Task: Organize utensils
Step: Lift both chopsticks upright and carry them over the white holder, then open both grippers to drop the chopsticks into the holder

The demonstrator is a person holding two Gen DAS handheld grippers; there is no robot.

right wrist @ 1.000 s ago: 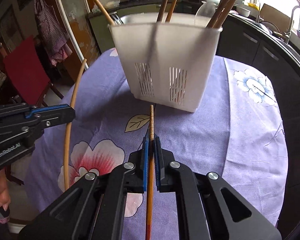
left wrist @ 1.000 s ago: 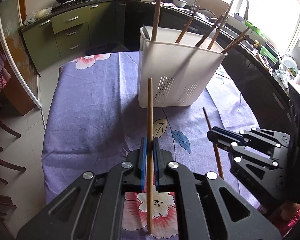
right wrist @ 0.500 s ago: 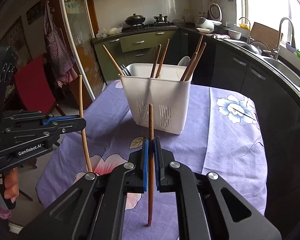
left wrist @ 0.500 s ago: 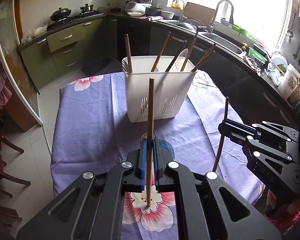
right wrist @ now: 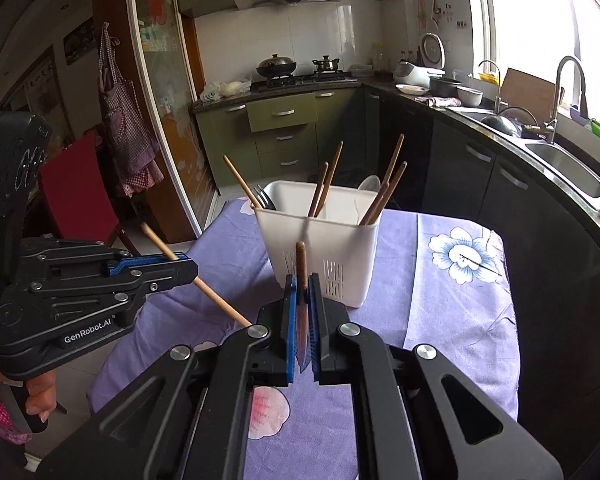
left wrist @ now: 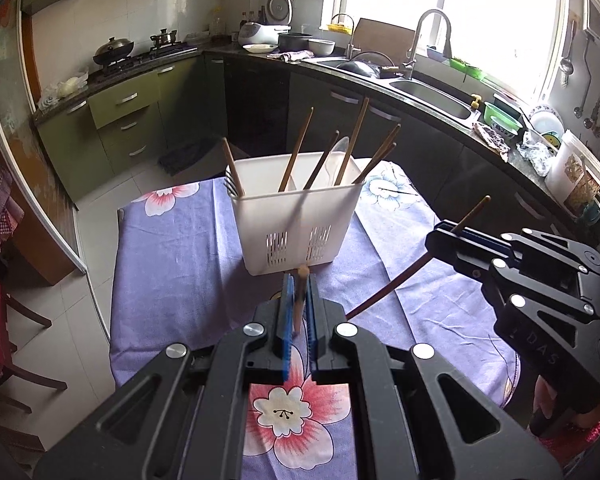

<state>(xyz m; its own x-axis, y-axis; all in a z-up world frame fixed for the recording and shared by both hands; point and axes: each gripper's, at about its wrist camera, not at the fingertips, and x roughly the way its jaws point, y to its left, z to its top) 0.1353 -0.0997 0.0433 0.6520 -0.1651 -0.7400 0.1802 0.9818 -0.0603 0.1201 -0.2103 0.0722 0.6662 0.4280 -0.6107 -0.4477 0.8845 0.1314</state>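
Note:
A white utensil holder [left wrist: 296, 228] [right wrist: 320, 248] stands on the table's purple flowered cloth [left wrist: 172, 264] and holds several chopsticks, a fork and a spoon. My left gripper [left wrist: 299, 280] is shut on a light wooden chopstick [left wrist: 300, 300], seen nearly end-on in the left wrist view, in the air short of the holder. The right wrist view shows the left gripper [right wrist: 192, 270] at the left with that light chopstick [right wrist: 220, 304] slanting through it. My right gripper [right wrist: 303, 280] is shut on a dark brown chopstick [right wrist: 301, 260]. At the right of the left wrist view, the right gripper [left wrist: 434, 238] carries the dark chopstick [left wrist: 396, 280].
A dark kitchen counter with a sink [left wrist: 432, 92] curves round the table's far and right sides. Green cabinets [right wrist: 284, 136] stand behind. A red chair [right wrist: 80, 200] and wooden chairs [left wrist: 16, 320] are to the left. A person's hand [right wrist: 40, 396] grips the left handle.
Both grippers have risen with their chopsticks, and the holder now looks lower and farther away. Each chopstick has tipped from upright towards its own camera.

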